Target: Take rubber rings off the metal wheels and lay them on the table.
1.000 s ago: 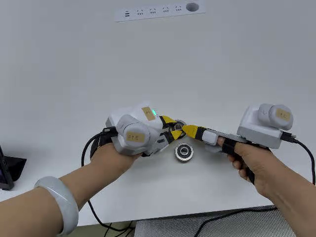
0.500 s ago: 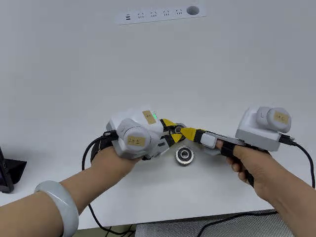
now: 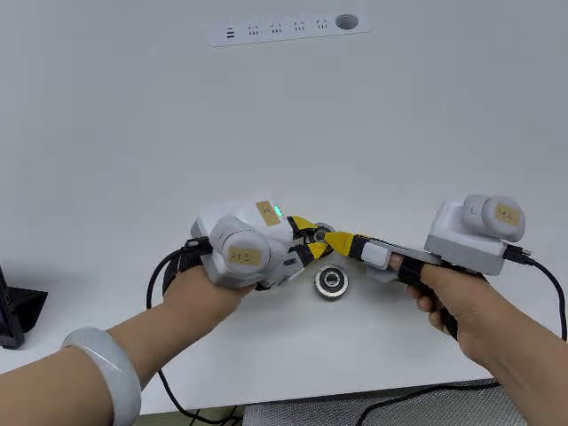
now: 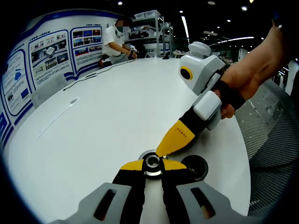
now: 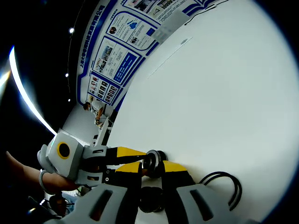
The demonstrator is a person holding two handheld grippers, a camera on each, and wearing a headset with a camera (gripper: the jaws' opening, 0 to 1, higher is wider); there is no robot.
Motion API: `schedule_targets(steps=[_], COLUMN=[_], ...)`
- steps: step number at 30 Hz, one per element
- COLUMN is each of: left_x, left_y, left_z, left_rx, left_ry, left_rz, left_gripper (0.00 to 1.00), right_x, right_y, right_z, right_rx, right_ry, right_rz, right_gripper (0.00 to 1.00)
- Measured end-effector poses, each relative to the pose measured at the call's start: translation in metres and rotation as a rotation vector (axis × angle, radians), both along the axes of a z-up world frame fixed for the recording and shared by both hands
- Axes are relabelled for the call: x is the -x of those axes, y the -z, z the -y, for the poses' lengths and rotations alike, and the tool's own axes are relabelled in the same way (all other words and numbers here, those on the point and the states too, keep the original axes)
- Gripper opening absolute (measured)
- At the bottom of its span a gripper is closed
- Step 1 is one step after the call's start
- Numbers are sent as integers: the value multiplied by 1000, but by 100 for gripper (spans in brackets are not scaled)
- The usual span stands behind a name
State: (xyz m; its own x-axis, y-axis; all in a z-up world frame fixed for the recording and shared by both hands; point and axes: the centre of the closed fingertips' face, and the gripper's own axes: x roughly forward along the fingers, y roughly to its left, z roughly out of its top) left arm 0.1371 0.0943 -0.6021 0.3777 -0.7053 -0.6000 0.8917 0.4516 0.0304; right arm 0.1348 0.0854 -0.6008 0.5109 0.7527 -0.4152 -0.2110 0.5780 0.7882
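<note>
A small metal wheel (image 3: 321, 229) with a black rubber ring is held just above the white table (image 3: 266, 133). My left gripper (image 3: 309, 241) is shut on this wheel; in the left gripper view its yellow tips (image 4: 152, 166) flank the wheel (image 4: 152, 161). My right gripper (image 3: 332, 238) comes in from the right, and its yellow tips (image 4: 174, 140) are closed on the wheel's rim, on the ring. In the right gripper view the wheel (image 5: 152, 161) sits between that gripper's (image 5: 152, 168) jaws. A second wheel (image 3: 331, 281) with its ring lies flat on the table just below.
A white power strip (image 3: 284, 24) lies at the table's far side. A black cable (image 3: 164, 266) loops behind my left hand. A dark object (image 3: 9, 311) stands at the left edge. The table's near edge runs close under both arms.
</note>
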Motion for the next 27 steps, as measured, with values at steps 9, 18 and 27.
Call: schedule_targets(steps=[9, 18, 27], left_x=[0, 0, 0], left_y=[0, 0, 0], left_z=[0, 0, 0], left_rx=[3, 3, 7], left_ry=[-1, -1, -2], left_rz=[0, 0, -1], left_gripper=[13, 13, 13], right_x=[-2, -3, -2], right_y=[5, 5, 2], right_z=[1, 1, -2], right_rx=[25, 37, 21], right_ry=[-3, -3, -6], right_rz=[8, 13, 15], right_gripper=[19, 22, 24])
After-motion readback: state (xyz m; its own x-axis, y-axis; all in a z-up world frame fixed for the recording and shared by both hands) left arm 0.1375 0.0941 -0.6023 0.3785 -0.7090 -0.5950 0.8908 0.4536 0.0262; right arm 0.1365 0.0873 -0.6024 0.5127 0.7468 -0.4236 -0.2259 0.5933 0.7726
